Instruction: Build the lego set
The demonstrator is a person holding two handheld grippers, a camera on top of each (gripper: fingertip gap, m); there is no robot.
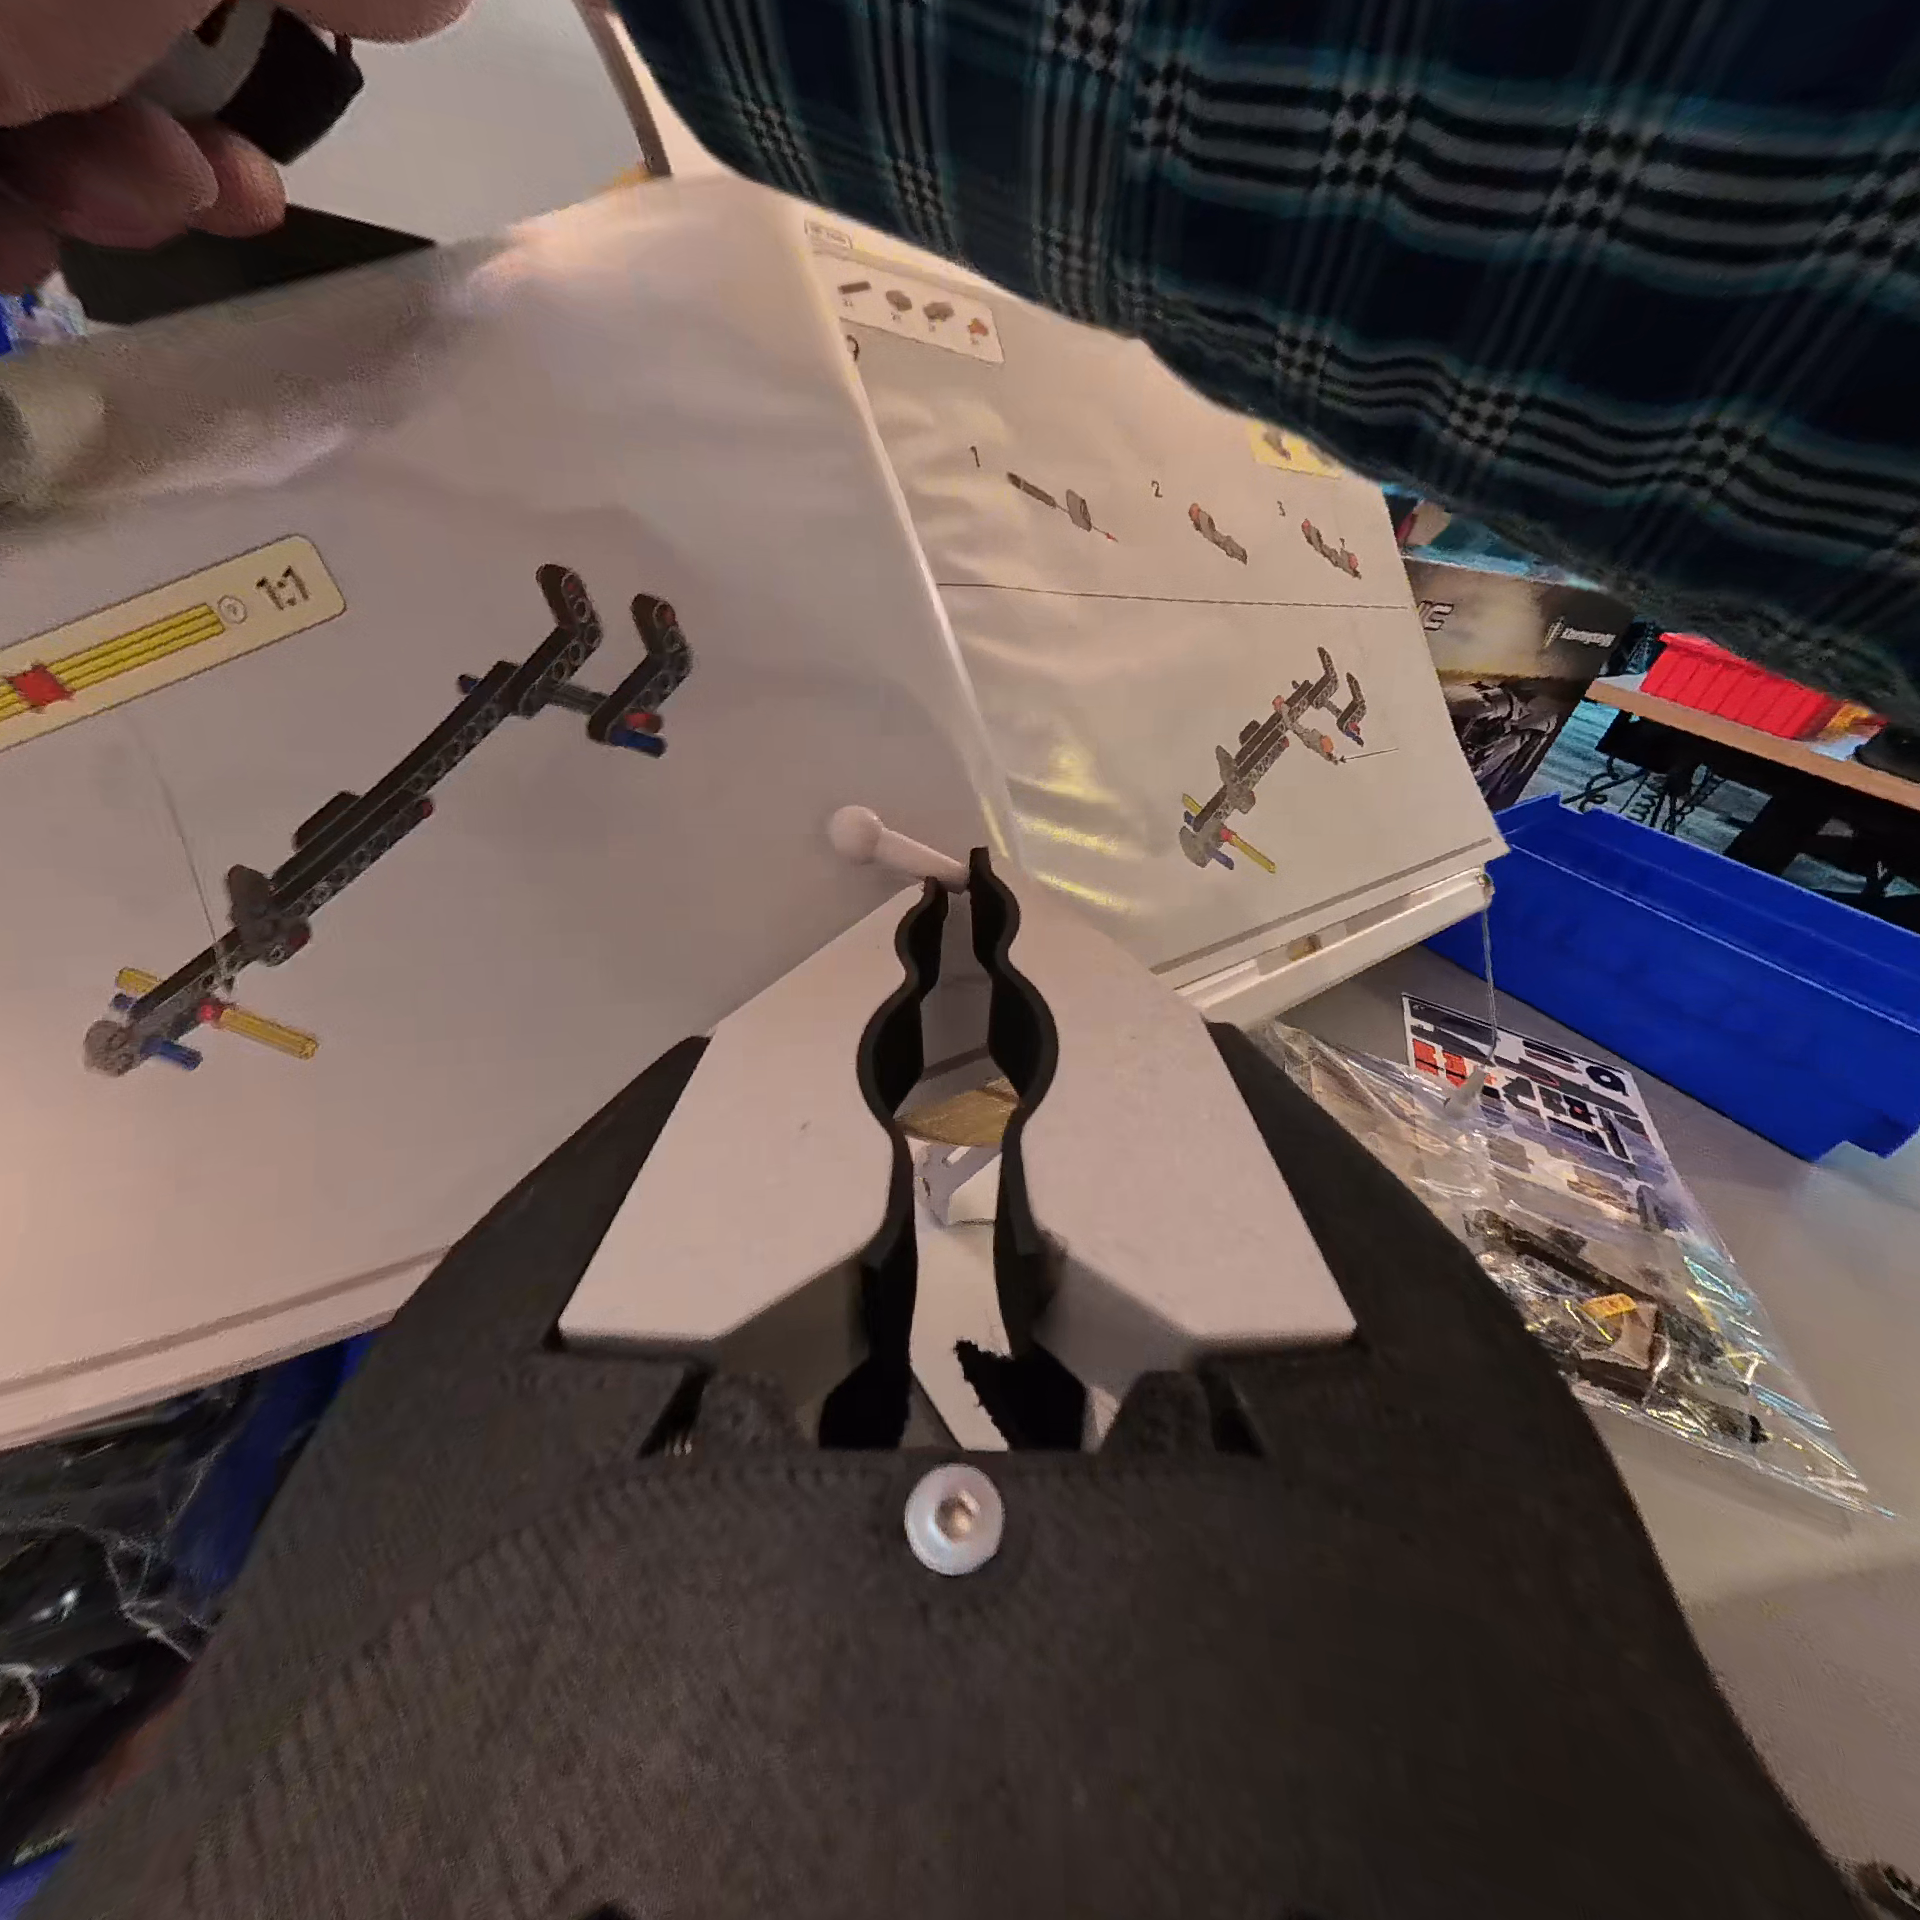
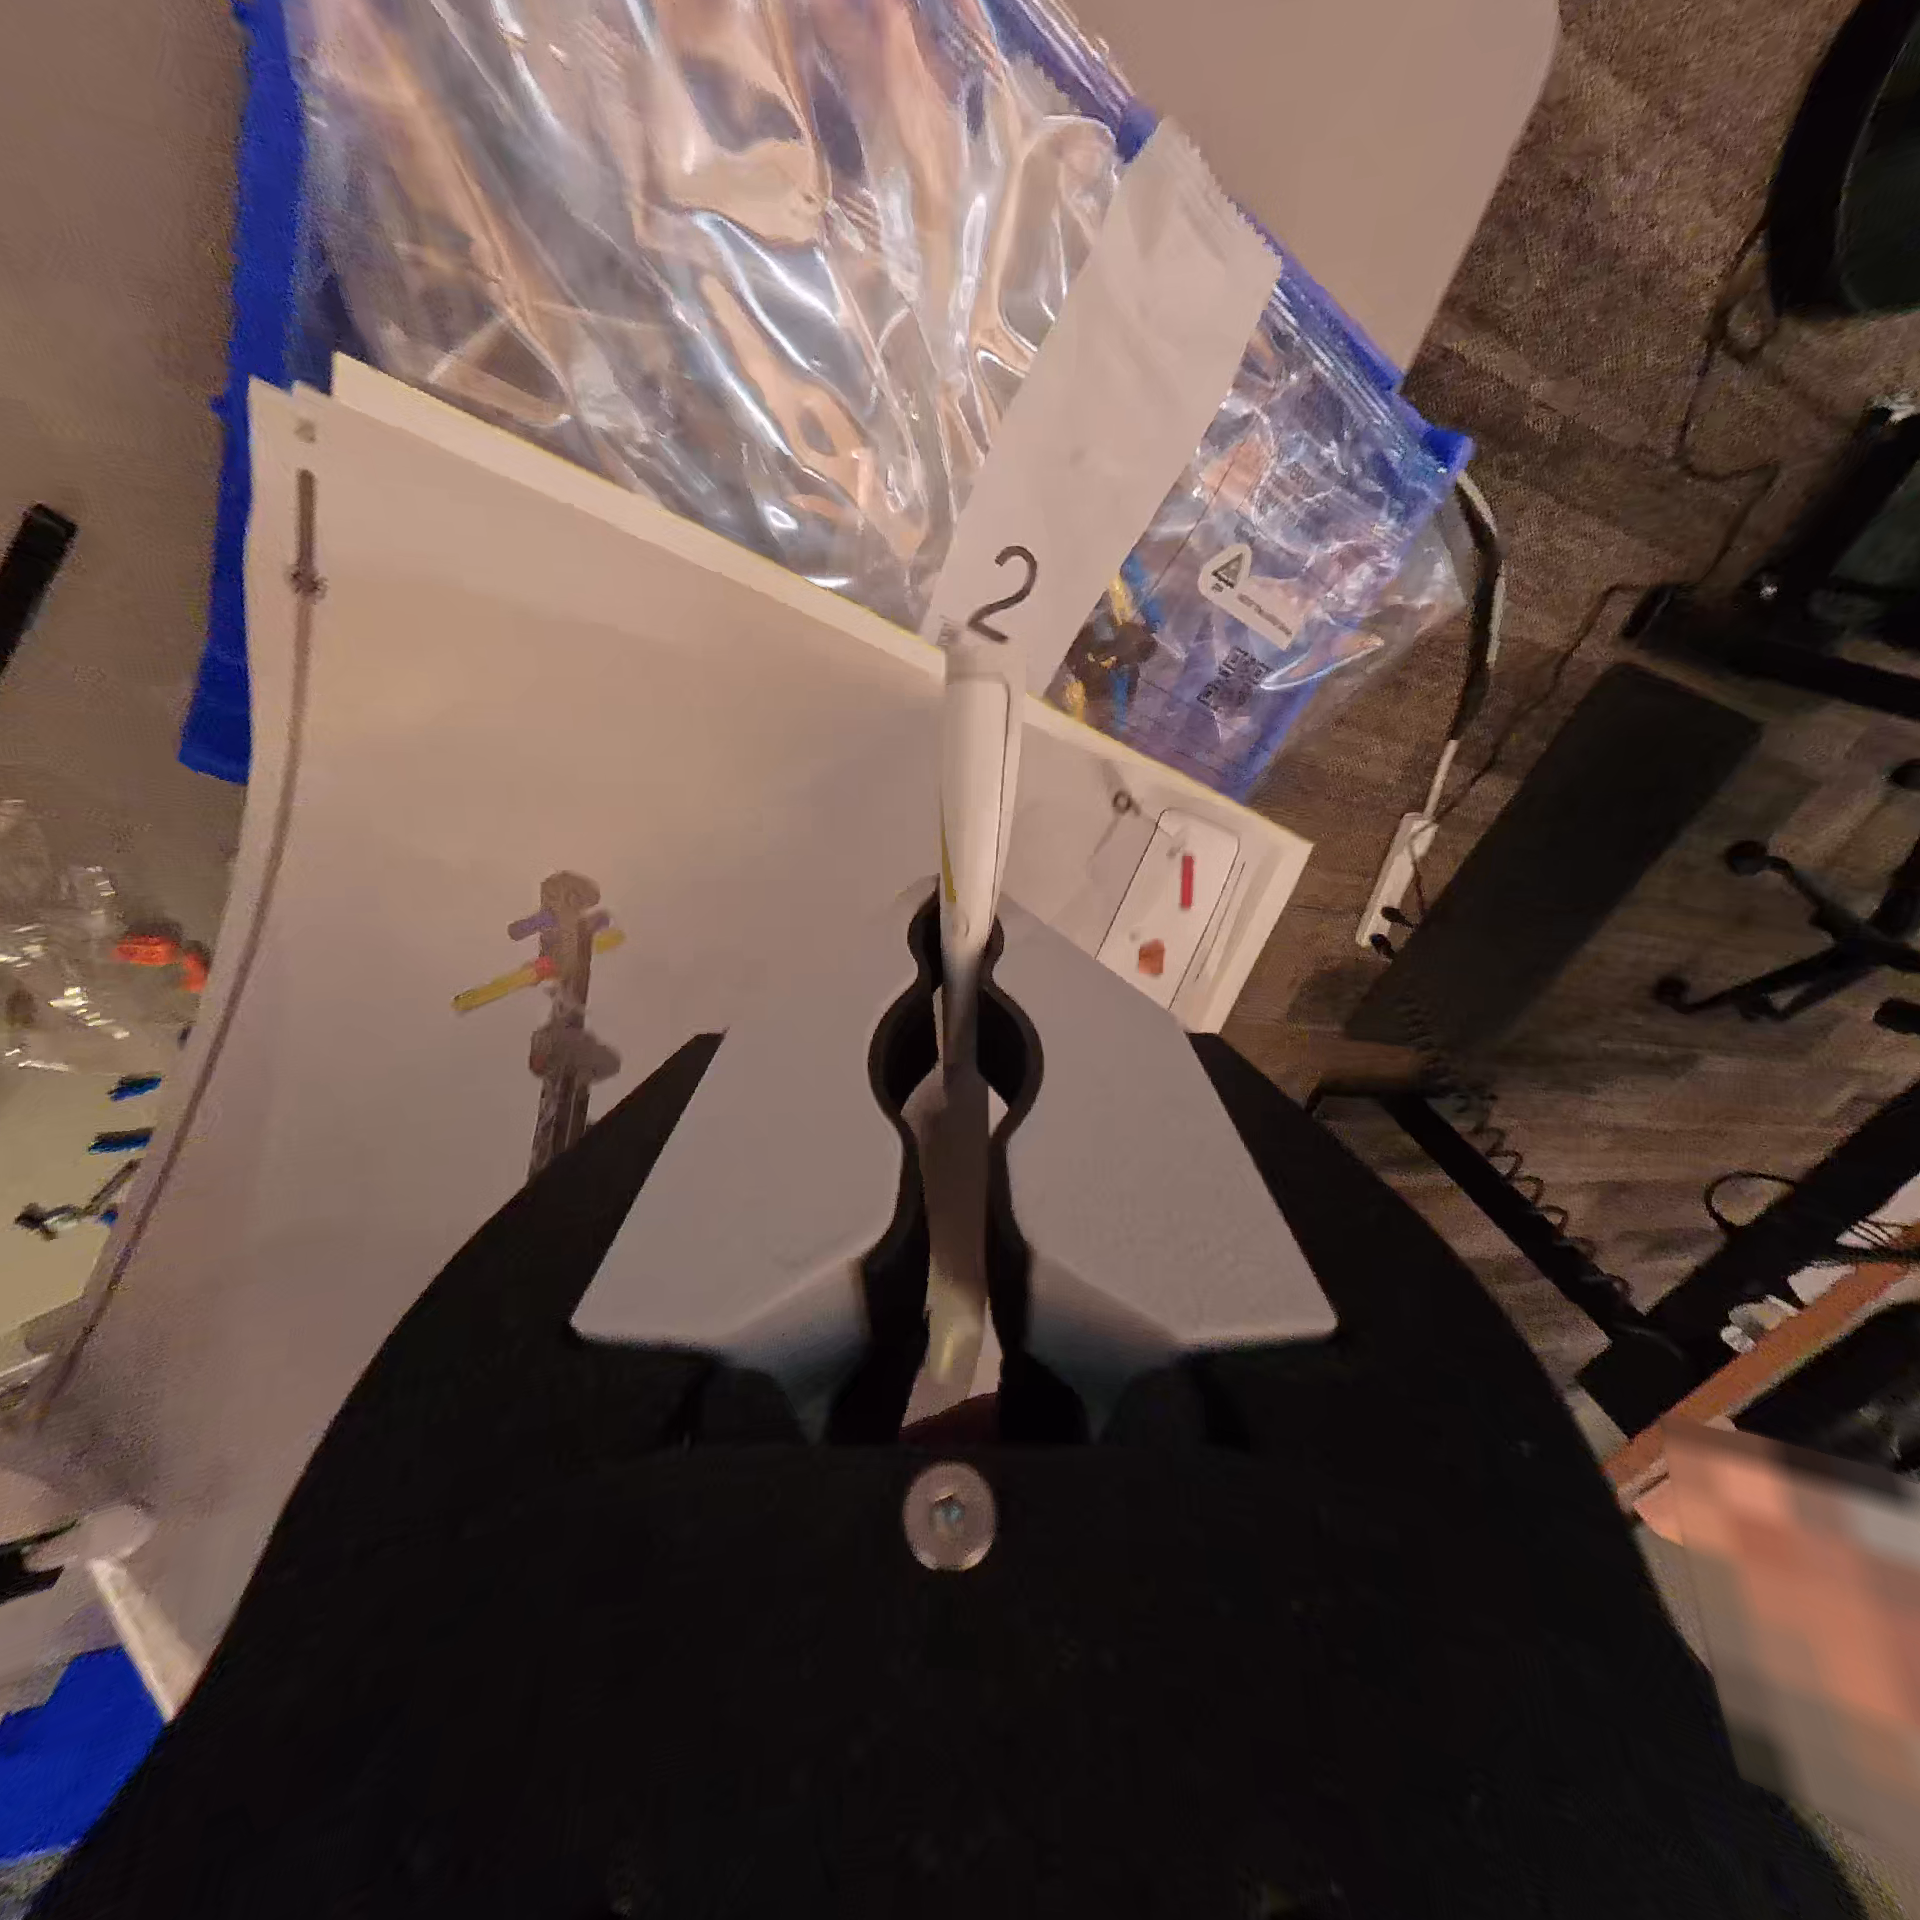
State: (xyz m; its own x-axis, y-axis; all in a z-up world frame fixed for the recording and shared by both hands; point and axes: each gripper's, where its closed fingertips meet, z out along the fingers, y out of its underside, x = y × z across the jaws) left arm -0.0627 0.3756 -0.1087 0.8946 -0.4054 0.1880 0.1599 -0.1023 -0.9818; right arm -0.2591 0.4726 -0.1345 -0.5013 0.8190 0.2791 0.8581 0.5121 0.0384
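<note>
left gripper [image 1: 954, 883] pinched white pin [image 1: 894, 844] | right gripper [image 2: 961, 925] clamped booklet pages [image 2: 977, 769] | grey table [image 1: 1766, 1299] lower right, blue bin [image 1: 1683, 966] | carpet [image 2: 1621, 312] upper right

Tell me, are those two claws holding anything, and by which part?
Yes. The left gripper pinches a small light-grey pin by one end, its ball end sticking out. The right gripper clamps the instruction booklet's page edge.

Left gripper [image 1: 956, 883]: black textured printed body w/ grey finger wedges; black wavy-edged pads; silver centre screw; right gripper [image 2: 961, 935]: same build; person wears dark blue-teal plaid sleeve [image 1: 1455, 260].
</note>
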